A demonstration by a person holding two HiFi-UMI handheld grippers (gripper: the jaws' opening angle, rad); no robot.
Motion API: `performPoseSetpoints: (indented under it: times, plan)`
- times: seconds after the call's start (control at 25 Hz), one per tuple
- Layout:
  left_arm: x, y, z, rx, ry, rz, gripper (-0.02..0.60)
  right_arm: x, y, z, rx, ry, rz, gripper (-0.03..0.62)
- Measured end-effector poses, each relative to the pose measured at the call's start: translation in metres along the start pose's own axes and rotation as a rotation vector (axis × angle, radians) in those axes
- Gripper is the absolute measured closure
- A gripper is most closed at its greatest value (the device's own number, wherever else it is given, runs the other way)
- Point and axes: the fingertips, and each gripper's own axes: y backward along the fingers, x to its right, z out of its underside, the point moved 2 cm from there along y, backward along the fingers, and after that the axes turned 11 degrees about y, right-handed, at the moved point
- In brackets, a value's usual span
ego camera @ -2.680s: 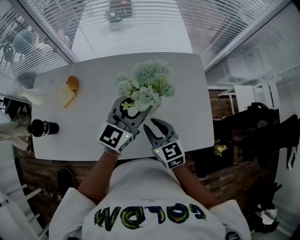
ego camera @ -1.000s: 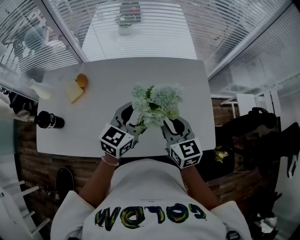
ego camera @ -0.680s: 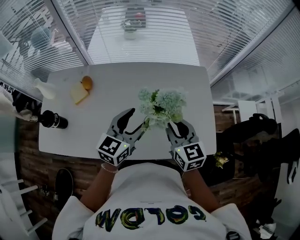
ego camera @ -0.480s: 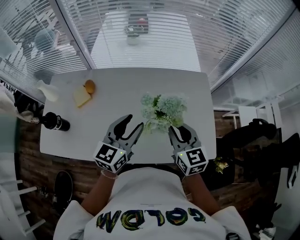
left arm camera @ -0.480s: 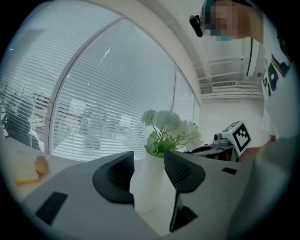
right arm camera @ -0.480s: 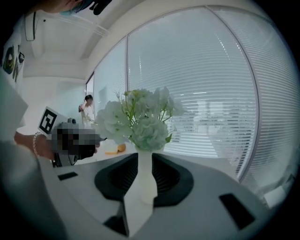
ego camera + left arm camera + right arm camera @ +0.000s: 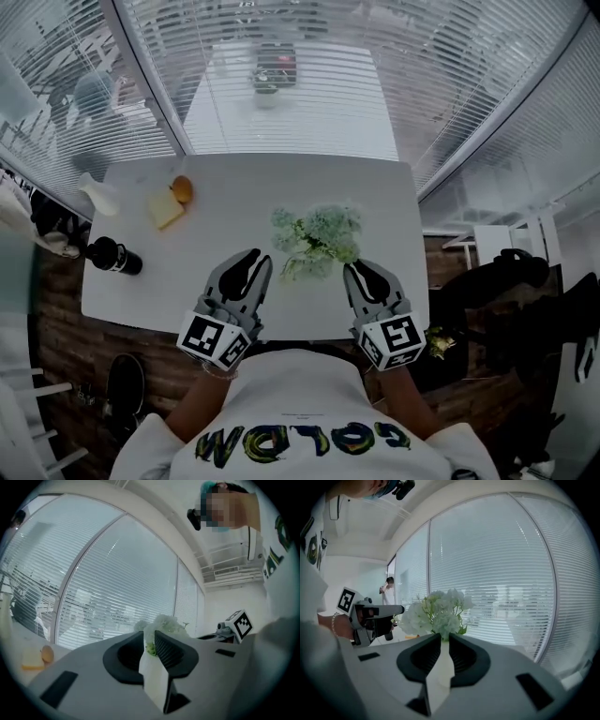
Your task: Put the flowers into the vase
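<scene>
A bunch of pale green-white flowers (image 7: 317, 236) stands upright on the white table (image 7: 225, 197); its blooms hide the vase from above. My left gripper (image 7: 251, 261) hovers to the near left of it, and the right gripper (image 7: 364, 270) to the near right. Neither touches it. Both sets of jaws are closing to a narrow gap with nothing between them. In the left gripper view the flowers (image 7: 161, 623) show beyond the left gripper (image 7: 149, 637). In the right gripper view the flowers (image 7: 436, 611) rise past the right gripper (image 7: 444, 639), jaws covering the vase.
A black bottle (image 7: 114, 255) lies at the table's left edge. A yellow block (image 7: 165, 210) and an orange ball (image 7: 182, 189) sit at the far left. A second table with a small plant (image 7: 267, 82) stands beyond. Glass walls with blinds surround the table.
Both grippers have drawn back from the flowers toward the person and upward, and their jaws have narrowed. The flowers stay standing on the table on their own.
</scene>
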Motion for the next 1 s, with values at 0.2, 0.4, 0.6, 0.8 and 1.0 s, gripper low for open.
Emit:
performPoseSetpoints:
  times: [0.2,0.4,0.6,0.8,1.0]
  plan:
    - [0.005,-0.002,-0.006,0.016,-0.007,0.002,0.503,0.002,0.007,-0.010,0.012,0.016,0.012,0.536]
    - [0.008,-0.001,-0.005,0.015,-0.007,0.004,0.503,0.007,0.013,-0.010,0.013,0.006,0.034,0.539]
    - [0.008,0.000,-0.005,0.016,-0.011,0.011,0.505,0.006,0.015,-0.015,0.030,0.012,0.046,0.551]
    - [0.009,-0.004,-0.011,0.022,-0.017,0.015,0.505,0.010,0.017,-0.022,0.043,0.026,0.060,0.557]
    - [0.005,-0.007,-0.011,0.013,-0.022,0.018,0.505,0.013,0.016,-0.020,0.039,0.025,0.065,0.557]
